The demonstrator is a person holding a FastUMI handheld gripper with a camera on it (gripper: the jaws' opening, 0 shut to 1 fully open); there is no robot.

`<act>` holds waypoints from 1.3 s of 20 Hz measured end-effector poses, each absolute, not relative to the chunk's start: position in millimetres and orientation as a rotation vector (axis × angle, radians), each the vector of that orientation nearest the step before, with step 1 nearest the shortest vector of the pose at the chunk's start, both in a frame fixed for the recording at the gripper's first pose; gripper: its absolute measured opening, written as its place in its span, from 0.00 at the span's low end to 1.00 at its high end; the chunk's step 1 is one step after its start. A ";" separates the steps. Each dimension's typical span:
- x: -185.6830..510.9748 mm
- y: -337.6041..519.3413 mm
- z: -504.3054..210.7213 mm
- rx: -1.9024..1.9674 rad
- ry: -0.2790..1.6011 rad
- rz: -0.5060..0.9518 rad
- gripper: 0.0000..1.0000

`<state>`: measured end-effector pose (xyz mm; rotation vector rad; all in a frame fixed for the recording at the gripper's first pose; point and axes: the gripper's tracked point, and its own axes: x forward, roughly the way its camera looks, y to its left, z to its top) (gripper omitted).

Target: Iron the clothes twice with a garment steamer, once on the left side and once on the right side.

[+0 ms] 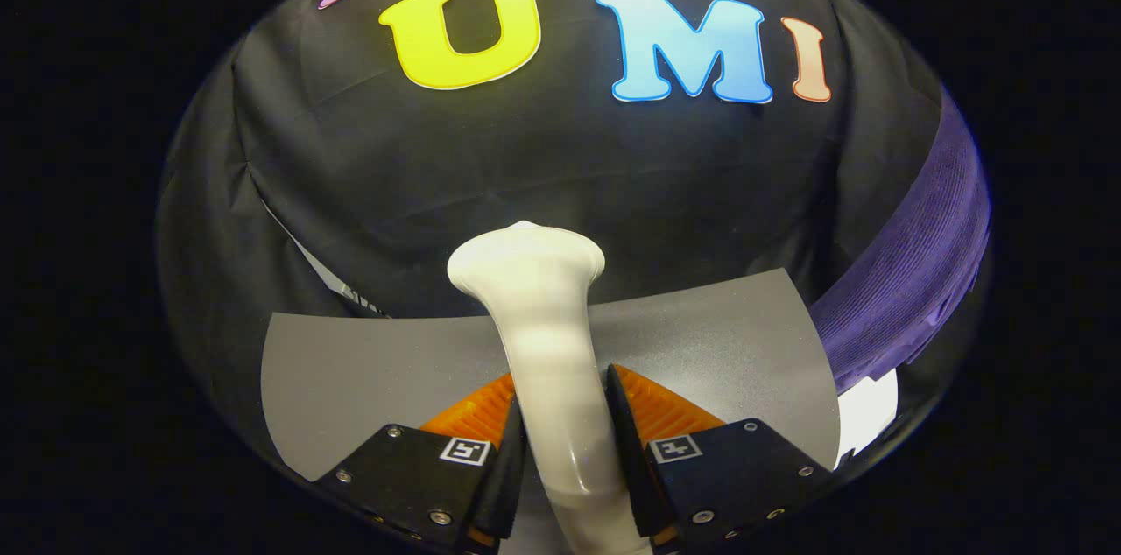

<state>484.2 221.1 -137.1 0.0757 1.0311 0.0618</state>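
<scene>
The white garment steamer (543, 336) stands upright between my fingers, its handle running down between them and its wider head rising just beyond the fingertips. My gripper (560, 402) is shut on the steamer's handle, both fingers pressing its sides. A purple garment (911, 275) hangs off to the right, beyond and beside the right finger, with its ribbed cloth curving down past the grey table.
A grey tabletop (368, 371) lies under and ahead of the fingers, ending at the black cloth wall (525, 161) behind. A white patch (867, 406) shows below the purple garment at the table's right end.
</scene>
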 end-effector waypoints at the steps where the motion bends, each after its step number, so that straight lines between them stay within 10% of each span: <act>1: 483.8 220.9 -138.6 0.071 1.024 0.064 0.51; 26: 293.2 146.3 -23.4 0.013 0.606 0.066 0.37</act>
